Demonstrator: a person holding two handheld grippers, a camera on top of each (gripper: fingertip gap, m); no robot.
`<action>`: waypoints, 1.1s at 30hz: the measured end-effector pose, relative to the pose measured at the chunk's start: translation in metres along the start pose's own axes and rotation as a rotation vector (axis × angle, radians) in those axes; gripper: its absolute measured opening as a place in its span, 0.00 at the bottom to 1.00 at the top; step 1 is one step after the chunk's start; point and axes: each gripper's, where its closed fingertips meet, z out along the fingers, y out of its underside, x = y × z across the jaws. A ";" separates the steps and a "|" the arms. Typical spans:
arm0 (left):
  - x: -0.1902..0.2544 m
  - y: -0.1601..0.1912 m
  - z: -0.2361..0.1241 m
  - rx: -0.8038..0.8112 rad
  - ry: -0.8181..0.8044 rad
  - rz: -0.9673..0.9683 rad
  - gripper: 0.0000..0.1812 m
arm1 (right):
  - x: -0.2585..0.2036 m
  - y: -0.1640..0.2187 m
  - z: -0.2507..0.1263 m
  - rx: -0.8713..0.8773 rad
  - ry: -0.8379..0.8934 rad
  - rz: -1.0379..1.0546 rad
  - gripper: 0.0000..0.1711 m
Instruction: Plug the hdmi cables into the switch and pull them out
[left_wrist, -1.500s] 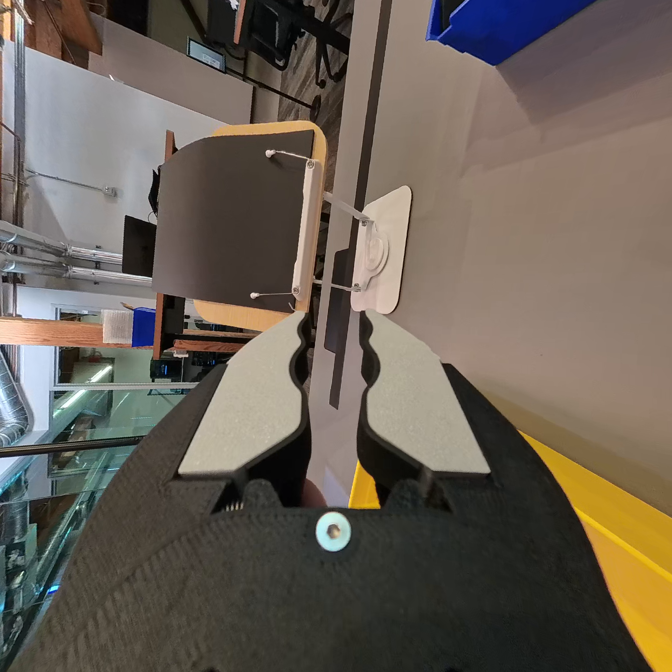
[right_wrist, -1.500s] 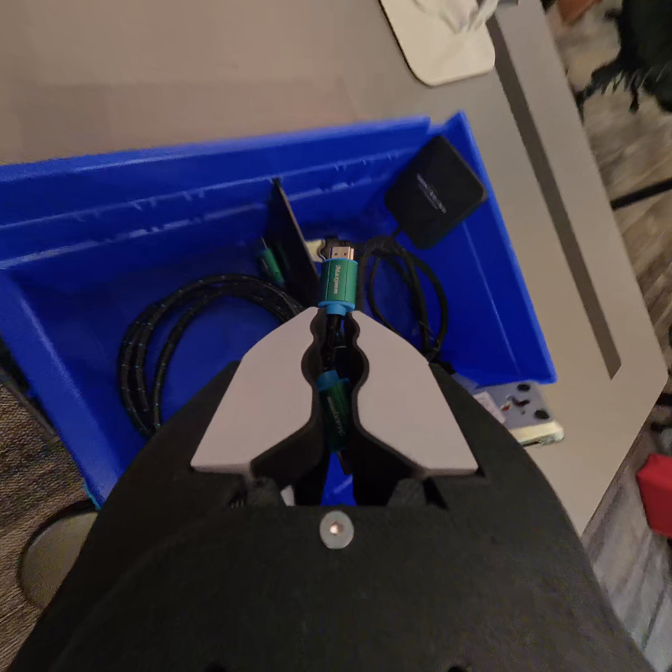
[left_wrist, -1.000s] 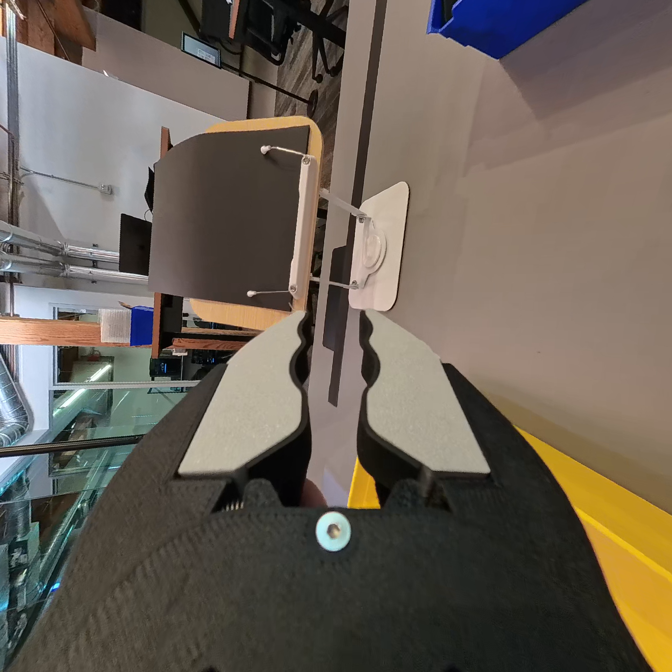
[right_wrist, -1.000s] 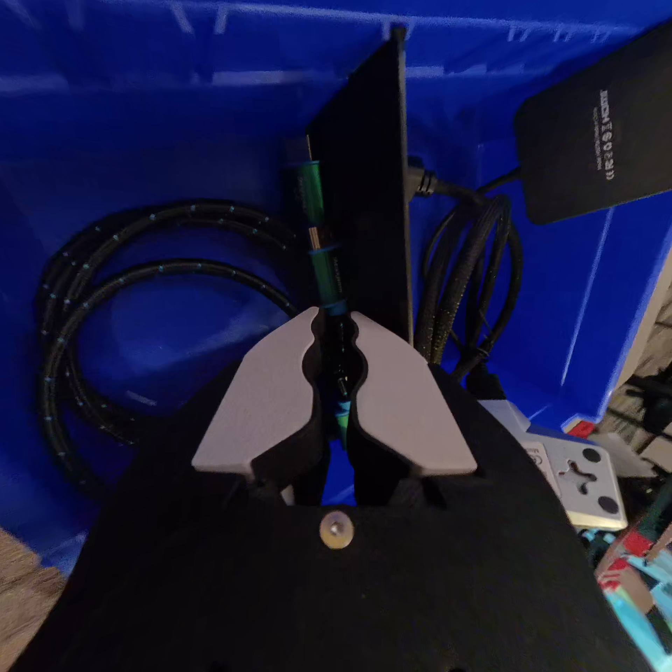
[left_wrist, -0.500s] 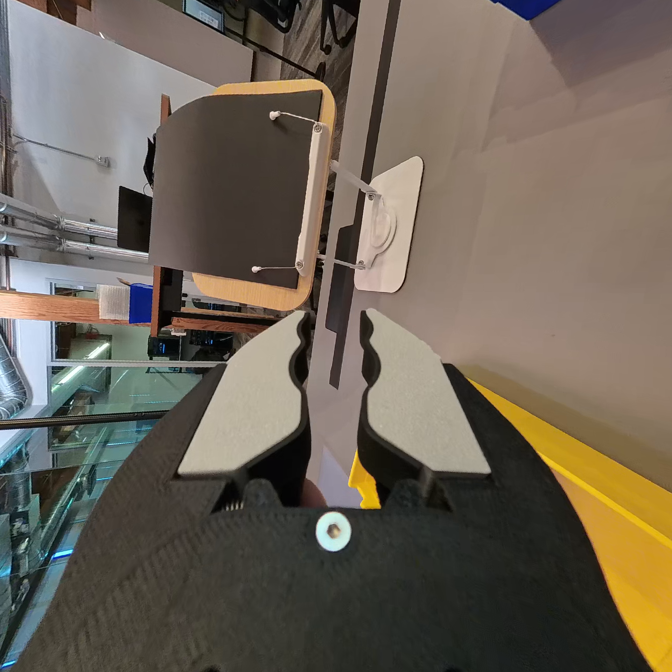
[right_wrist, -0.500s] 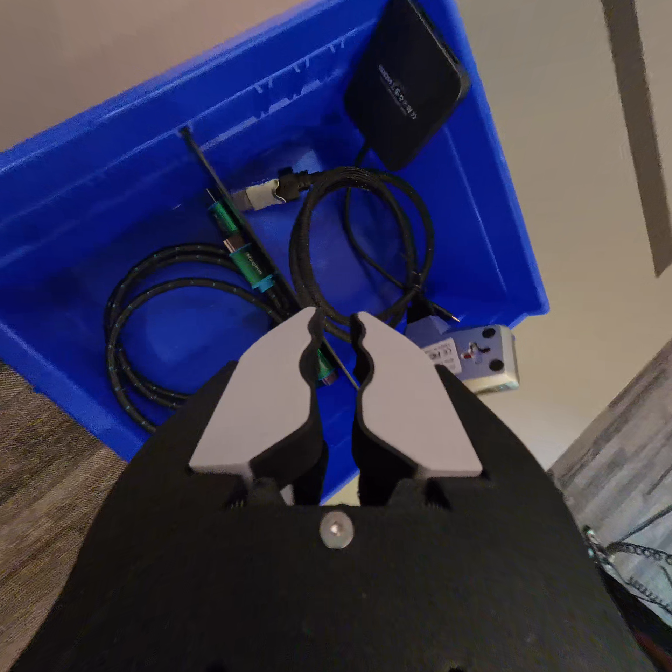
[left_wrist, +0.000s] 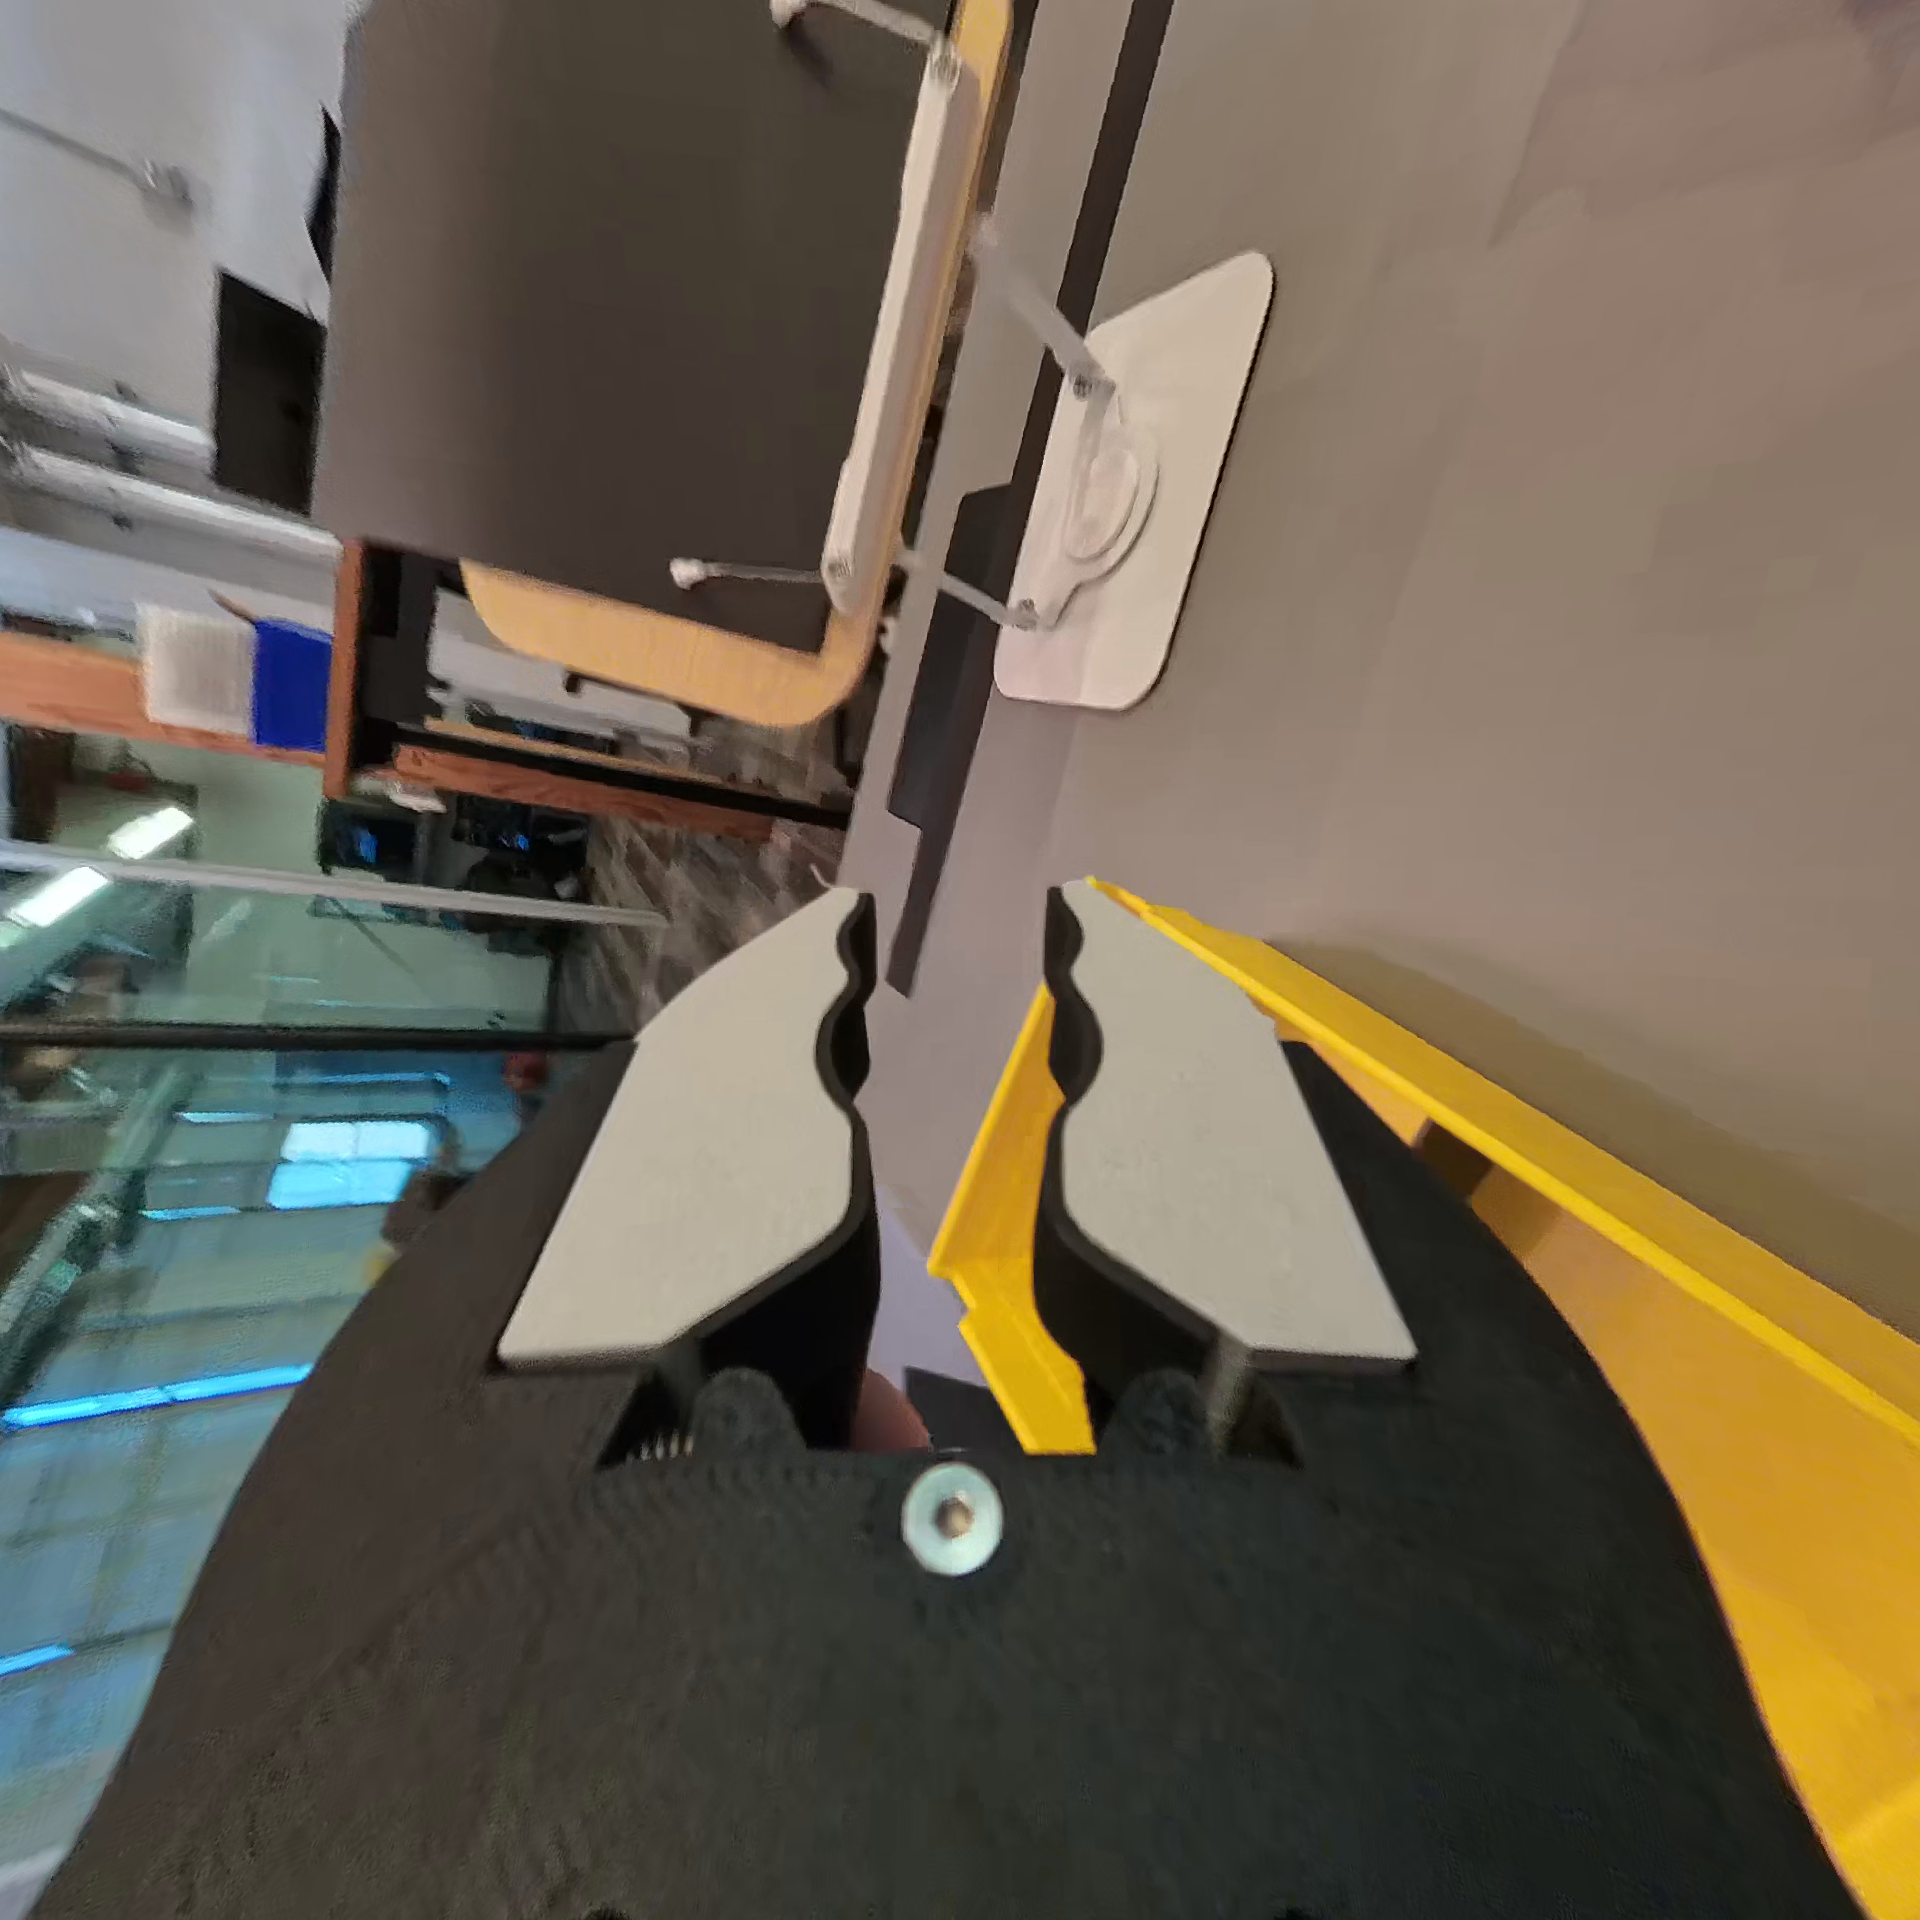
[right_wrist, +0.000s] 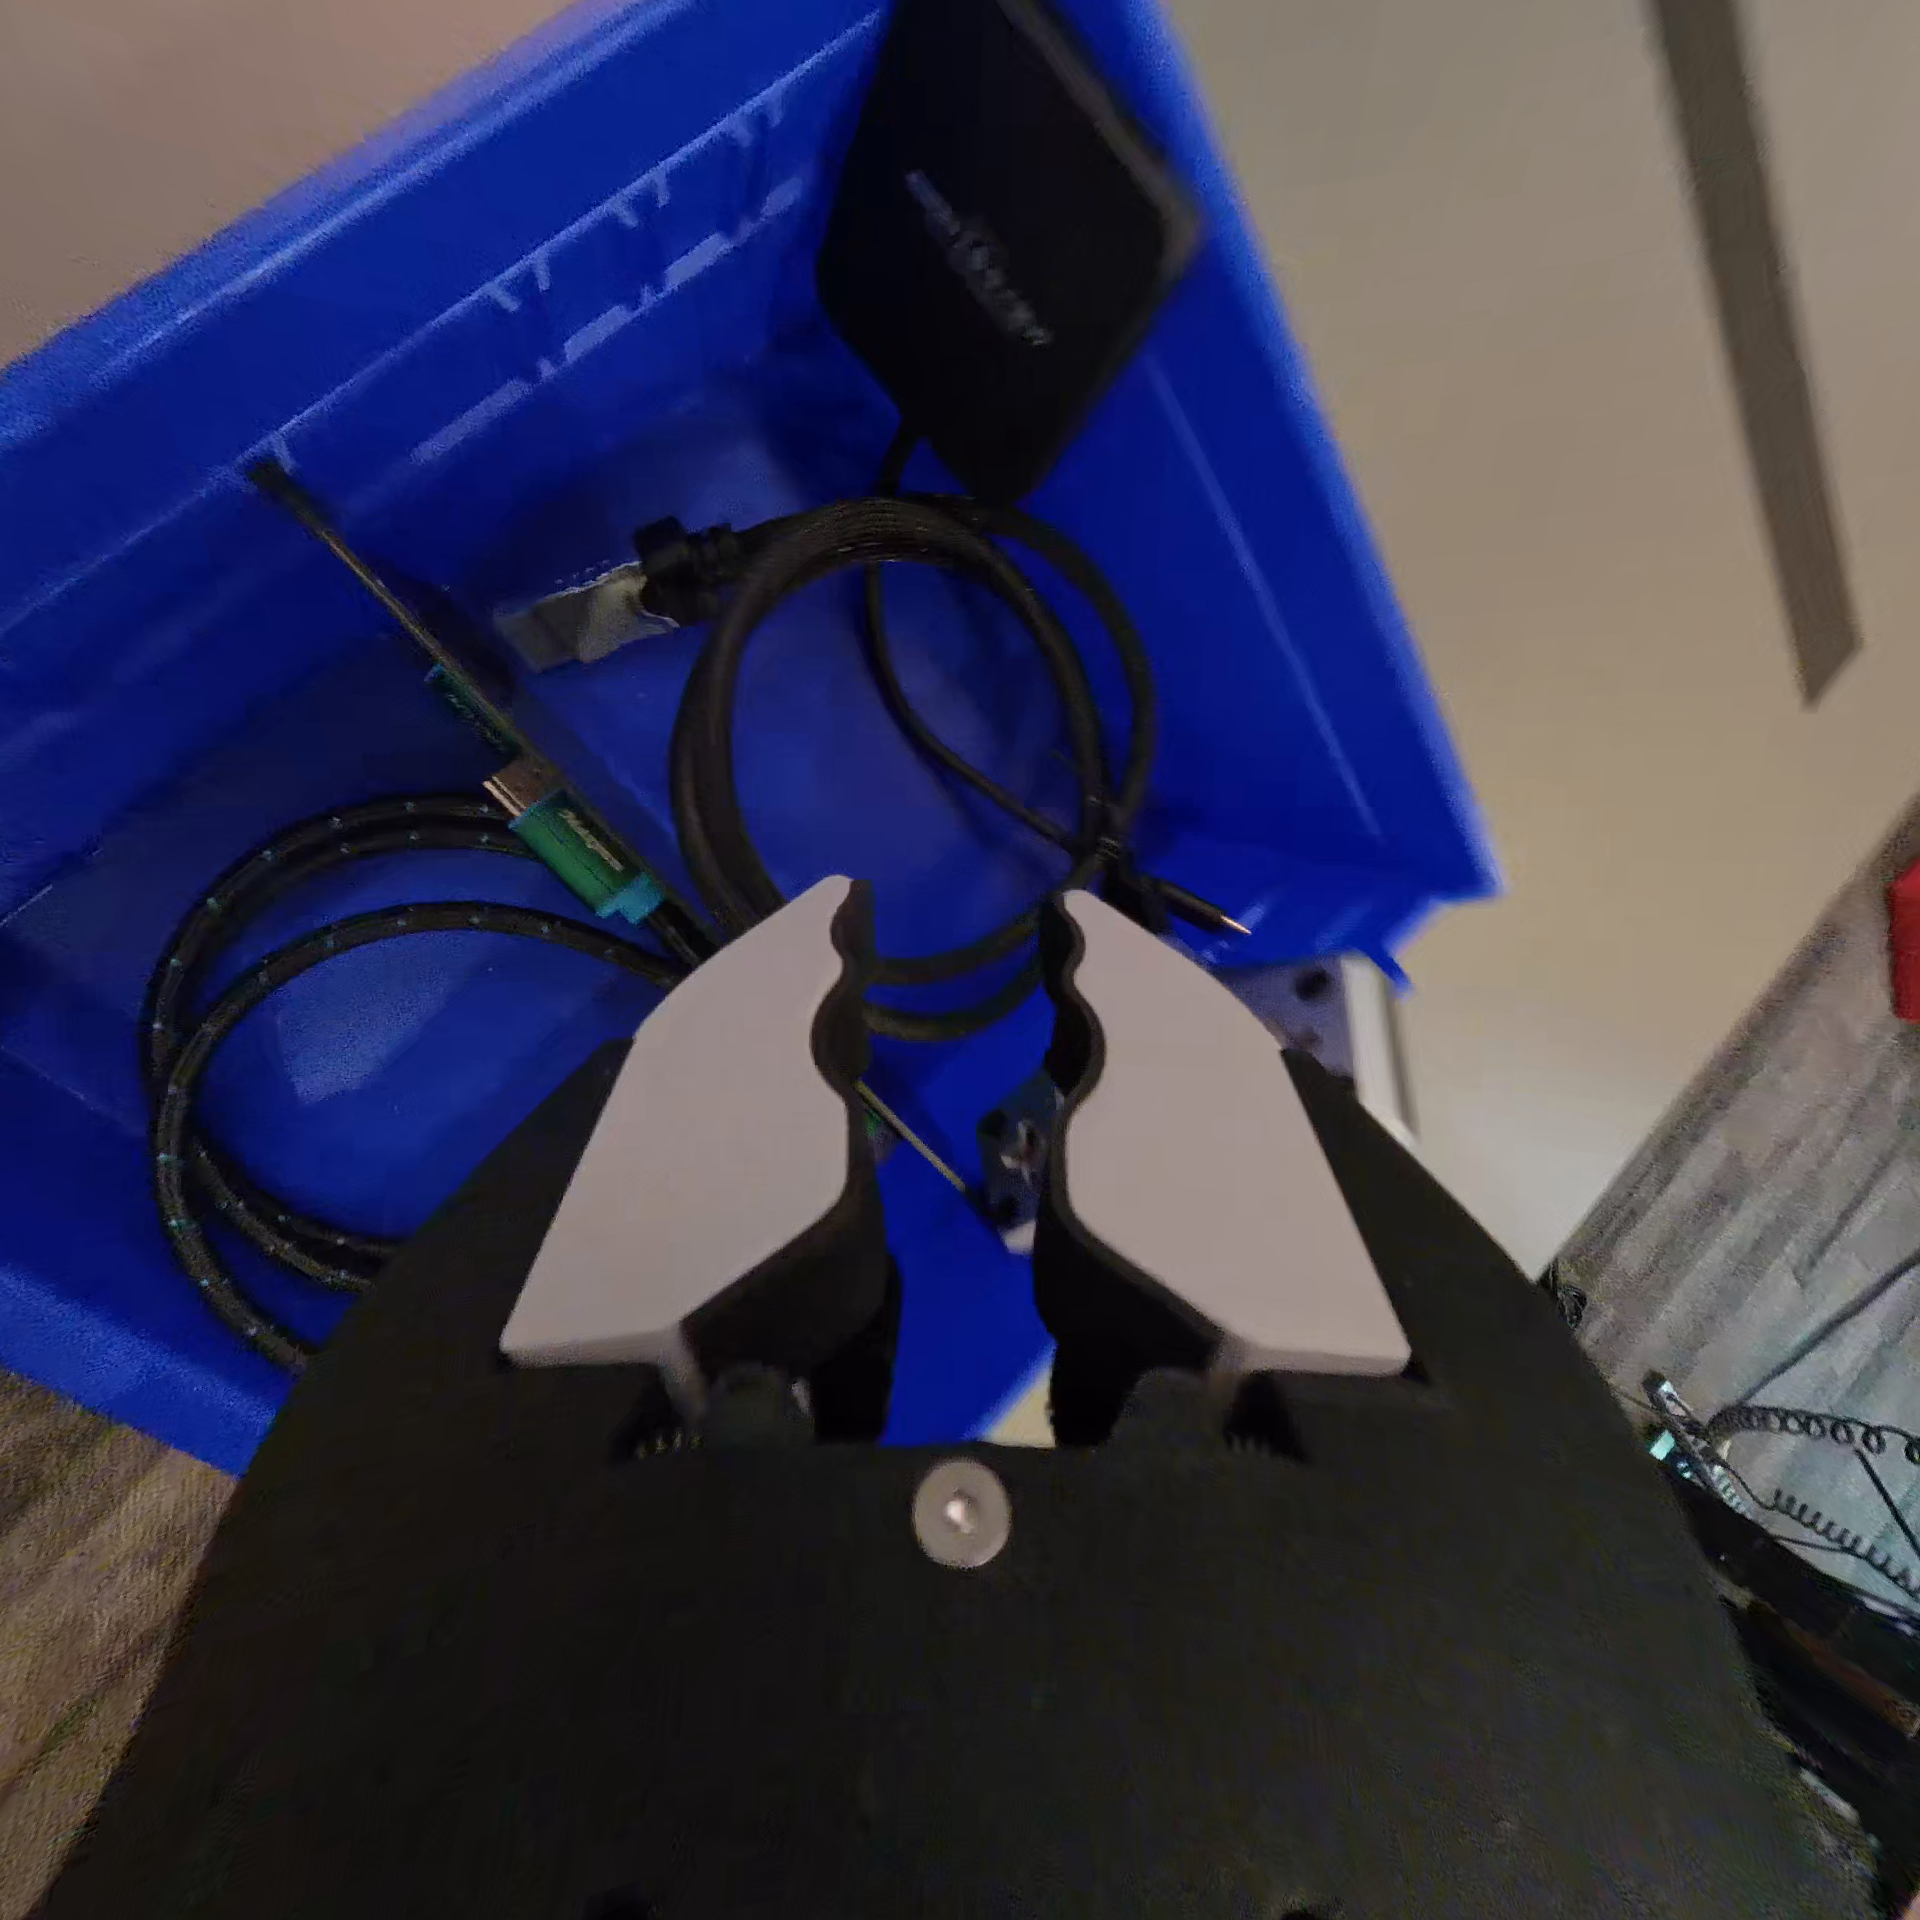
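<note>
In the right wrist view, a blue bin (right_wrist: 436, 343) holds a coiled black braided HDMI cable (right_wrist: 208, 1049) with a green plug (right_wrist: 587, 847), a second black cable loop (right_wrist: 904, 748) with a grey plug (right_wrist: 587, 623), and a flat black switch box (right_wrist: 1003, 249) leaning on the bin's far wall. A thin black divider (right_wrist: 416, 634) crosses the bin. My right gripper (right_wrist: 951, 909) is open and empty above the bin's near side. My left gripper (left_wrist: 961, 920) is open and empty above a yellow bin (left_wrist: 1558, 1299) on the grey table.
A white stand base (left_wrist: 1132, 488) with a black panel (left_wrist: 603, 301) stands at the table's far edge. A white adapter (right_wrist: 1351, 1018) lies beside the blue bin. The table edge and floor with cables (right_wrist: 1787, 1455) lie at the right. My hands' fingertips stand some 50 cm from each other. My right gripper is the nearer one to the white adapter (right_wrist: 1351, 1018): about 6 cm, against 55 cm.
My right gripper let go of the green-plug cable, left it in the blue bin, opened and pulled back. My left gripper opened wider and moved toward the yellow bin.
</note>
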 end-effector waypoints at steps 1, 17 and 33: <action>-0.001 0.009 0.002 -0.025 0.018 -0.042 0.20 | 0.006 0.002 -0.011 0.030 0.028 0.024 0.20; 0.065 0.203 -0.023 -0.505 0.196 -0.669 0.34 | -0.013 0.108 -0.020 0.065 -0.198 0.496 0.31; 0.070 0.291 -0.043 -0.739 -0.018 -0.751 0.37 | -0.033 0.107 0.011 -0.017 -0.269 0.555 0.23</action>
